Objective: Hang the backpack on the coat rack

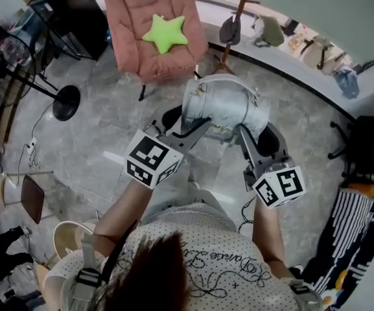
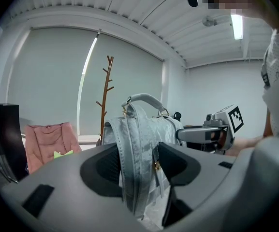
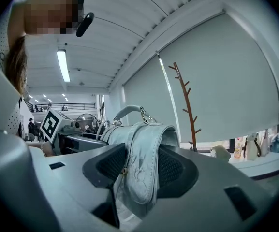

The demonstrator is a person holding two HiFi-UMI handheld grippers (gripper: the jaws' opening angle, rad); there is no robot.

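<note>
A silver-grey backpack (image 1: 222,109) hangs upright in the air between my two grippers, its top handle (image 2: 146,98) pointing up. My left gripper (image 1: 196,126) is shut on the bag's left side, where a padded strap (image 2: 132,168) runs between its pads. My right gripper (image 1: 245,135) is shut on the right side, pinching a strap (image 3: 141,163). The brown wooden coat rack (image 1: 240,10) stands beyond the bag by the window. It shows as a branched pole (image 2: 105,95) in the left gripper view and further right in the right gripper view (image 3: 187,105).
A pink armchair (image 1: 135,18) holding a green star cushion (image 1: 166,32) stands left of the rack. A window ledge (image 1: 368,99) with small items runs along the right. A black lamp base (image 1: 65,102) and cables lie at the left, and a striped cloth (image 1: 349,232) at the lower right.
</note>
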